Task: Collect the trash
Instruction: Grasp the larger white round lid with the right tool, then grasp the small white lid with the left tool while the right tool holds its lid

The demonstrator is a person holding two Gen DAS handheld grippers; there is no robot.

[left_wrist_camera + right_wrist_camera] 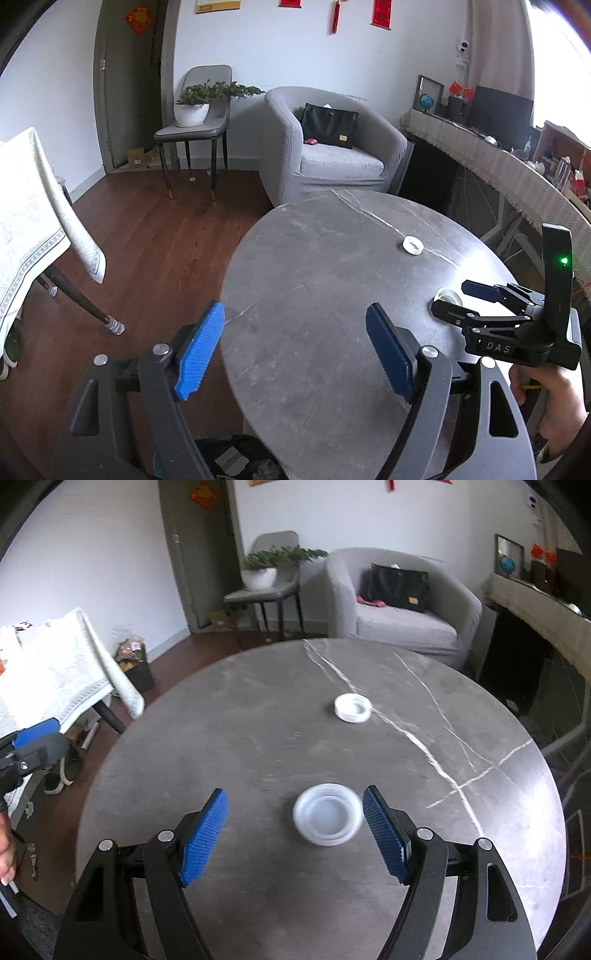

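Observation:
A clear plastic cup (327, 819) stands on the round grey table (258, 738), between my right gripper's (295, 830) open blue fingers, close to the right pad (384, 834). A white lid-like ring (352, 708) lies farther back on the table; it also shows in the left wrist view (412, 245). My left gripper (295, 350) is open and empty over the table's left edge. In the left wrist view the right gripper (461, 299) is open around the cup (448, 295).
A dark bin with scraps (240, 461) sits below the table edge under my left gripper. A cloth-covered table (26, 221) stands at left, a grey armchair (325, 147) behind, a draped shelf (517, 173) at right.

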